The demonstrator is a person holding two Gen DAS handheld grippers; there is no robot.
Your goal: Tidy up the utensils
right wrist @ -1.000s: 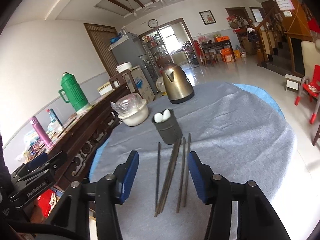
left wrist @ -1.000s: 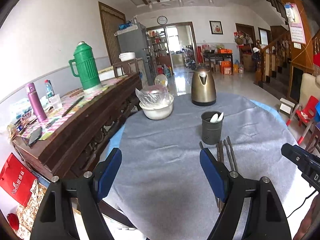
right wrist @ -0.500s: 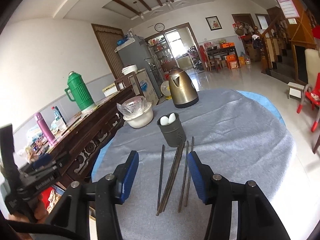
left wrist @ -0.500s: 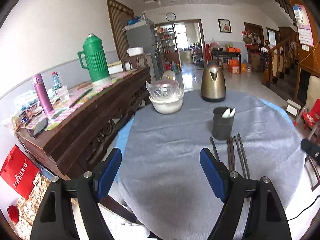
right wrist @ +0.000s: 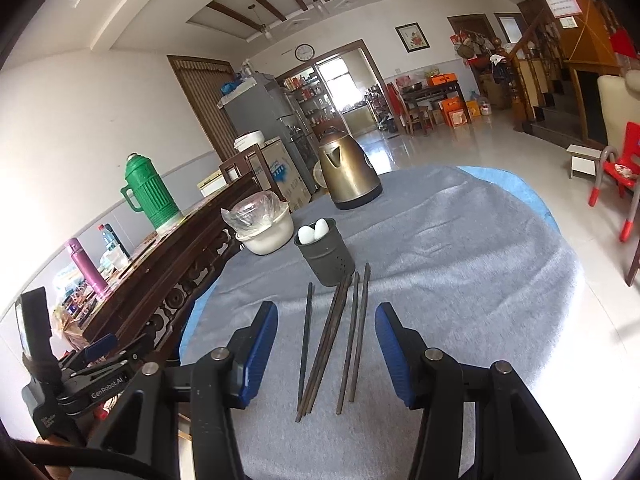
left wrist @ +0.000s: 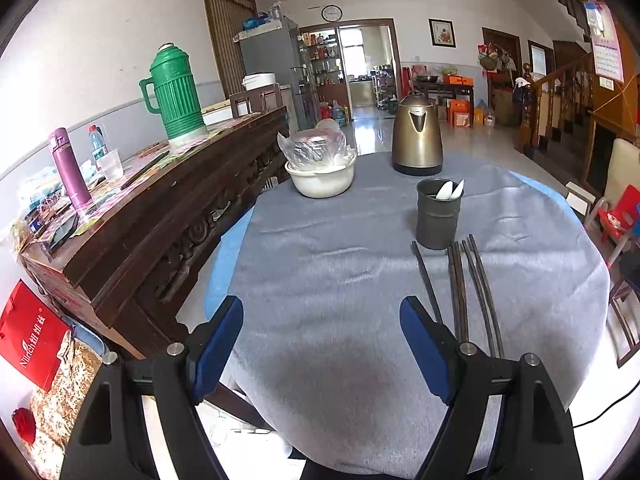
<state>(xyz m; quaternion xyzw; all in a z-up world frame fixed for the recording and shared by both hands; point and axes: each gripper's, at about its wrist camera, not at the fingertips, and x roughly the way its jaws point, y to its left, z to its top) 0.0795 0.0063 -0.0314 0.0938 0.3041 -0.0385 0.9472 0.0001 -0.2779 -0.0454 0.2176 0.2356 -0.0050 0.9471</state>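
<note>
Several dark chopsticks (right wrist: 332, 332) lie side by side on the grey tablecloth (right wrist: 460, 264), their far tips near a dark grey perforated holder (right wrist: 326, 254) with two white spoons (right wrist: 314, 231) in it. My right gripper (right wrist: 327, 316) hovers open just above the near part of the chopsticks, a blue finger on either side and nothing gripped. My left gripper (left wrist: 322, 320) is open over bare cloth, left of the chopsticks (left wrist: 458, 288) and short of the holder (left wrist: 438, 216). The right wrist view also catches the left gripper (right wrist: 100, 364) at its left edge.
A brass kettle (left wrist: 418, 136) and a white bowl (left wrist: 322, 178) with a plastic bag in it stand at the far side of the round table. A dark wooden sideboard (left wrist: 160, 216) with a green thermos (left wrist: 174, 92) runs along the left. The table's right edge (right wrist: 560, 320) drops to tiled floor.
The left gripper has sunk and tilted; the right gripper has left its view at the right edge. The right gripper drifted sideways a little over the chopsticks. Both stayed open.
</note>
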